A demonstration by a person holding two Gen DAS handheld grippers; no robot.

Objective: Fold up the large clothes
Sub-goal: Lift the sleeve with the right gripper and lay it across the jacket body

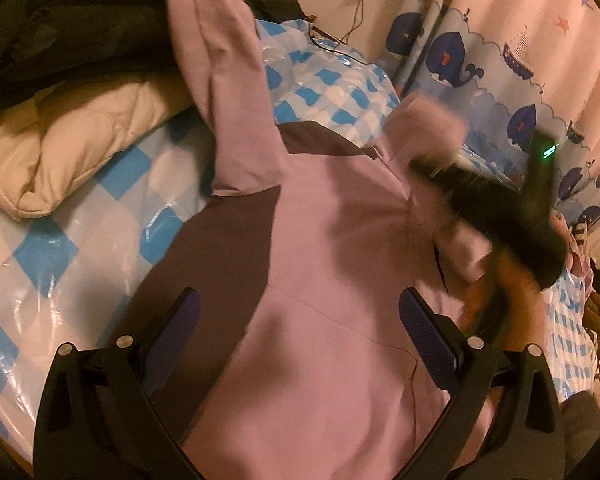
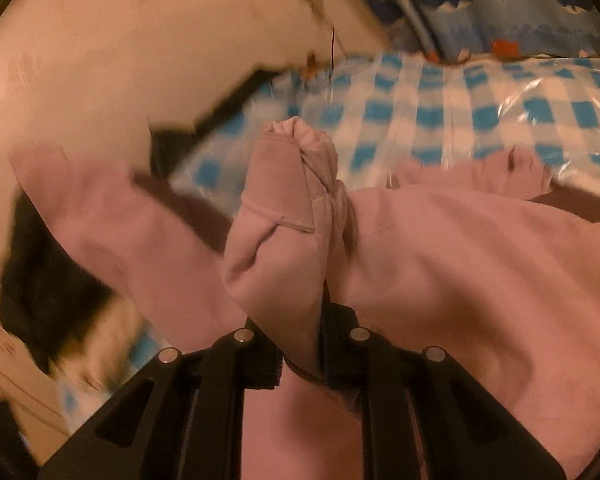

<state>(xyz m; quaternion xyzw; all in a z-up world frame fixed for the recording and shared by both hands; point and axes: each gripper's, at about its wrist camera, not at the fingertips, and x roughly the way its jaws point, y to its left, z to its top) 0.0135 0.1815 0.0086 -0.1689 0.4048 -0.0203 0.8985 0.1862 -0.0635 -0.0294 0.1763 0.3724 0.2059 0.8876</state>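
Pink garment spread on bed, right hand-held gripper clenched on its cuff

Cream quilt (image 1: 72,148) lies at left on the blue-checked bed cover (image 1: 60,248); the pink garment (image 1: 340,248) lies across the cover; left hand-held gripper (image 1: 300,332) hangs released above it, jaws wide, nothing between; right hand-held gripper (image 2: 304,344) grasps a bunched pink sleeve cuff (image 2: 284,200)

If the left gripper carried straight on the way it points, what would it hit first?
Most likely the pink garment spread on the bed: it fills the gap between the open left gripper fingers. Depth is hard to judge.
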